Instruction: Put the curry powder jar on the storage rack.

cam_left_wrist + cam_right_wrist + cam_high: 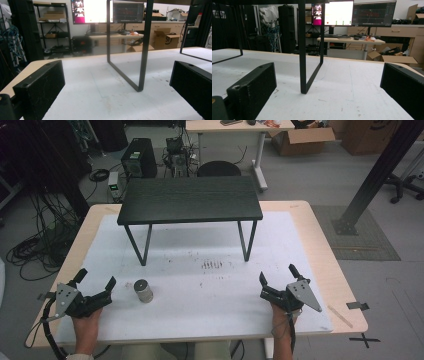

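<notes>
A small metal cylinder (143,290) stands upright on the white mat (200,280), near the front left. Just left of it my left gripper (95,280) rests on the mat, open, with nothing between its jaws. At the front right my right gripper (278,275) also stands open and holds nothing. A low black table (190,200) on thin metal legs stands at the back of the mat. One of its leg frames (140,75) rises ahead in the left gripper view, and the other leg frame (303,75) is in front of the jaws in the right gripper view.
The mat lies on a light wooden tabletop (340,285) with tape marks at its right front corner. Dark scuff marks (212,265) dot the middle of the mat. Beyond the table are cables, computer cases, a desk and cardboard boxes on the floor.
</notes>
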Available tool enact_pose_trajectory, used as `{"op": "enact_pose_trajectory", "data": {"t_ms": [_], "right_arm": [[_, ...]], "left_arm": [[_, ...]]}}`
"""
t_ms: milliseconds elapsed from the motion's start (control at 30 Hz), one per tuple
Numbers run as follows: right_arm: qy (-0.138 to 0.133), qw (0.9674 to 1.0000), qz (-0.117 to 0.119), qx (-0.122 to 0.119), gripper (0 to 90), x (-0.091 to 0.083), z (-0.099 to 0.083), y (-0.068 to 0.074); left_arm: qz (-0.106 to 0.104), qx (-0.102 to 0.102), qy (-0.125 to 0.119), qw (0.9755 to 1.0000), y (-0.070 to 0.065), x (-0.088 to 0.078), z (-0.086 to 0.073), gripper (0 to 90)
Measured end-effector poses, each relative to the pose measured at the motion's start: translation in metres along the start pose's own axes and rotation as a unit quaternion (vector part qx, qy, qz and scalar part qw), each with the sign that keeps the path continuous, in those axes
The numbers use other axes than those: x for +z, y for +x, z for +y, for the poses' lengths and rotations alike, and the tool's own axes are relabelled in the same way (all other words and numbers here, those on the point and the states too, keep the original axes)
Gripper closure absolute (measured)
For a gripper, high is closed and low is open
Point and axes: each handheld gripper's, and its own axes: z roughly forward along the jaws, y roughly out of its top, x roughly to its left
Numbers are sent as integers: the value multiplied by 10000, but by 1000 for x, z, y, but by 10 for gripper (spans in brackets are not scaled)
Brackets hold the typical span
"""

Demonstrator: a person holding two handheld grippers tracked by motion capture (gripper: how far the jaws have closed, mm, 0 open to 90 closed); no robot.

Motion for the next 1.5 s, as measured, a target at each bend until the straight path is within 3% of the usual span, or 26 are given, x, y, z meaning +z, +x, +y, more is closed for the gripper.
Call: {"op": "enact_pose_trajectory", "data": {"t_ms": [567, 833, 1000, 1233, 1500], "right_arm": [[9, 10000, 4, -8, 0, 0, 0, 0], [10, 10000, 7, -8, 0, 0, 0, 0], [18, 10000, 12, -8, 0, 0, 0, 0], [8, 10000, 14, -19, 0, 0, 0, 0], [4, 10000, 13, -22, 0, 0, 0, 0]], "left_arm": [[-2, -22, 28, 10000, 1, 1, 0, 3], [41, -192, -22, 9998, 4, -1, 1, 2], [-42, -183, -132, 9997, 2, -3, 13, 3], [-311, -323, -192, 9988, -2, -7, 37, 2], [-555, -265, -271, 9977, -14, -13, 56, 3]]}}
